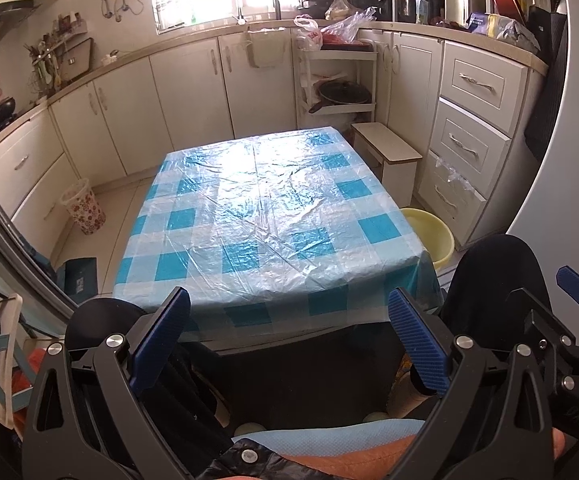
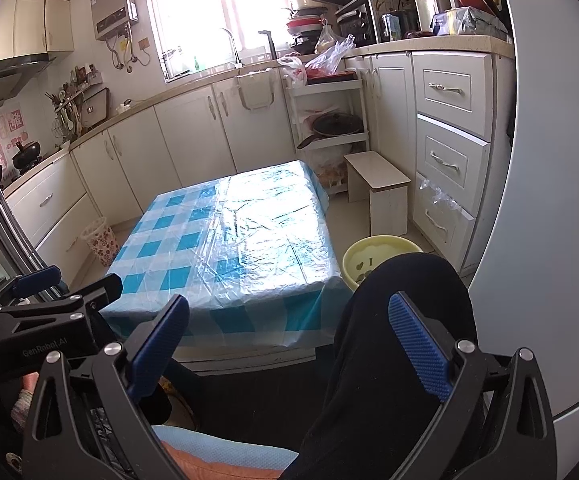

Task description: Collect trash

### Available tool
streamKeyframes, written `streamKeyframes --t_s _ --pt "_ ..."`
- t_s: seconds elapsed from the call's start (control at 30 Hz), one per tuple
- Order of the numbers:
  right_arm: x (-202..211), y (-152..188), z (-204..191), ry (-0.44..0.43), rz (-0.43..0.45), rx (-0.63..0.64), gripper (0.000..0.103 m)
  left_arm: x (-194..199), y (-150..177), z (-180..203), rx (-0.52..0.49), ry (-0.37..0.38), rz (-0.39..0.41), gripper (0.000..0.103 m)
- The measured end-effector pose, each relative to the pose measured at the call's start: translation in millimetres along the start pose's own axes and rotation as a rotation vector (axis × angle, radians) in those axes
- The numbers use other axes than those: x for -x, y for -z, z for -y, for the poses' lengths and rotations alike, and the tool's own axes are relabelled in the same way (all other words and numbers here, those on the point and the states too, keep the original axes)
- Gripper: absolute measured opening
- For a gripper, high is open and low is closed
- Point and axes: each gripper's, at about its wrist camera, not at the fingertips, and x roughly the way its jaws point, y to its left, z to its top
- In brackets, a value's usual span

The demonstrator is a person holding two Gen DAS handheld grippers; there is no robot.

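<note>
Two grippers in view, both held low near the person's lap in front of the bench (image 1: 273, 216), which is covered by a blue and white checked cloth under a clear plastic sheet. Left gripper (image 1: 289, 336): fingers (image 1: 417, 344) spread wide apart, nothing between them, not touching the bench. Right gripper (image 2: 289, 340): fingers (image 2: 419, 346) also spread wide, nothing held, hovering over the person's dark trouser leg (image 2: 401, 304) beside the bench's near right corner. In the right wrist view the left gripper shows at the lower left edge, side on. No loose trash can be made out on the bench top in either view. Floral waste basket (image 1: 83, 208) stands on the floor left of the bench, close to the lower cabinets, well apart from both grippers. Yellow basin (image 2: 381, 256) sits on the floor just beside the bench's right side, near a small white stool (image 2: 381, 188). Plastic bags (image 1: 329, 26) lie on the counter beyond the bench's far end, under the window
</note>
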Motion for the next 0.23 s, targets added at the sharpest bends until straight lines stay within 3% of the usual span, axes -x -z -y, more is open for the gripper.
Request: streamKeyframes --t_s 0.23 --pt "-10.5 -2.6 0.4 -0.004 -0.004 0.008 0.096 -22.8 1.9 -15.5 0.055 0.006 -0.066 0.095"
